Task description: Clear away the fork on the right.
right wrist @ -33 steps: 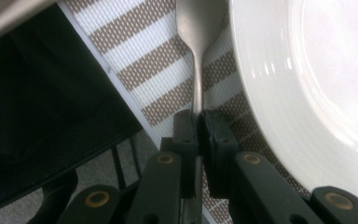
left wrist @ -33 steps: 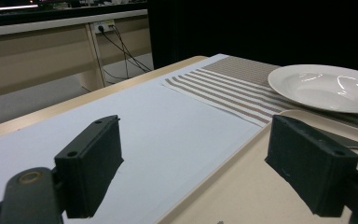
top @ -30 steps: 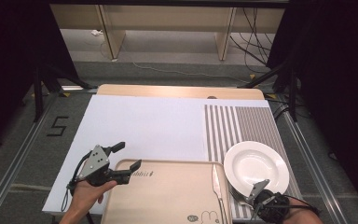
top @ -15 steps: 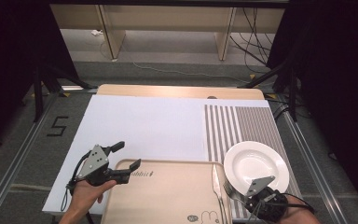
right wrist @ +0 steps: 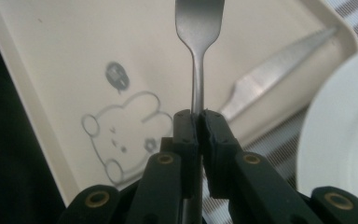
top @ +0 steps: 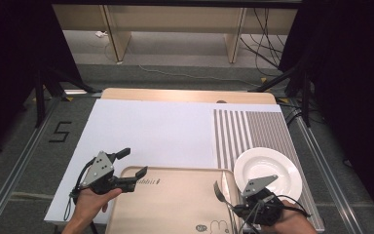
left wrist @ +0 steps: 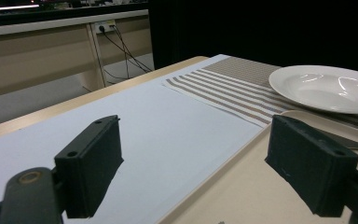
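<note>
- The right gripper [right wrist: 196, 122] is seen closed tight on the handle of a fork [right wrist: 198, 28]; the head of the fork stands out beyond the jaw tips, over the tray [right wrist: 56, 70].
- In the high view, the fork [top: 220, 192] is held above the right part of the beige tray [top: 175, 204], with the right gripper [top: 241, 208] at the near right corner, just beside the white plate [top: 268, 170].
- A knife [right wrist: 270, 74] is seen lying on the tray along its right rim, near the fork but apart from it.
- A rabbit drawing [right wrist: 121, 135] is printed on the tray floor below the fork.
- The plate is set on a striped mat [top: 253, 131], which lies on the table [top: 185, 95] beside a white sheet [top: 151, 131].
- The left gripper [top: 129, 168] is held wide open with nothing between its jaws, at the far left corner of the tray; one jaw is over the white sheet, the other over the tray.
</note>
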Available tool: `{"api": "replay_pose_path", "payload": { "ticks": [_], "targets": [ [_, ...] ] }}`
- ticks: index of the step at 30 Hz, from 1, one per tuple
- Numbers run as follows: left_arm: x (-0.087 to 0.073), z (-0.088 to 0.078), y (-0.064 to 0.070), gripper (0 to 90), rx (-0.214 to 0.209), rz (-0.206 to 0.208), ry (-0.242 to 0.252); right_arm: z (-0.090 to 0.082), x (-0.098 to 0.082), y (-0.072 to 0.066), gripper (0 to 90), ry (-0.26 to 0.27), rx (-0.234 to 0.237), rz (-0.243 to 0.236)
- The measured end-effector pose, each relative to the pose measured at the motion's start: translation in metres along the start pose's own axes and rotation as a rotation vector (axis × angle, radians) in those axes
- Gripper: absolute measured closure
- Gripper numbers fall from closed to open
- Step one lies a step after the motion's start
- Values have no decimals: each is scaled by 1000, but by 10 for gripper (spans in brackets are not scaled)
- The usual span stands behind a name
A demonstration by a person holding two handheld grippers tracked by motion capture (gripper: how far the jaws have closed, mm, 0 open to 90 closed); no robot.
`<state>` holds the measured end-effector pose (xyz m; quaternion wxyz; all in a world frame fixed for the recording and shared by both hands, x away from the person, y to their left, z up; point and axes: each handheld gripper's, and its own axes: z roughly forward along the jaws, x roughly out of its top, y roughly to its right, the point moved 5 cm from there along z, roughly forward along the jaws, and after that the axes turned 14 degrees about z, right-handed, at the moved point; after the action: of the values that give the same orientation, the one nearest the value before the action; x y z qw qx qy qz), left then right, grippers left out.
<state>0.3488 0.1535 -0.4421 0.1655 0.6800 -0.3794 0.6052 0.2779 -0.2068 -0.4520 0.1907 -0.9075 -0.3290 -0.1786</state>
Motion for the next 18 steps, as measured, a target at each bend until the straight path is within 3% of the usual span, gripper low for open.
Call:
{"api": "replay_pose_path", "payload": {
  "ticks": [8, 18],
  "targets": [
    [0, 0, 1, 172, -4, 7, 0, 16, 18, -26, 851, -33, 22, -71],
    [0, 0, 0, 172, -1, 11, -3, 38, 30, -48, 851, -91, 47, -103]
  ]
}}
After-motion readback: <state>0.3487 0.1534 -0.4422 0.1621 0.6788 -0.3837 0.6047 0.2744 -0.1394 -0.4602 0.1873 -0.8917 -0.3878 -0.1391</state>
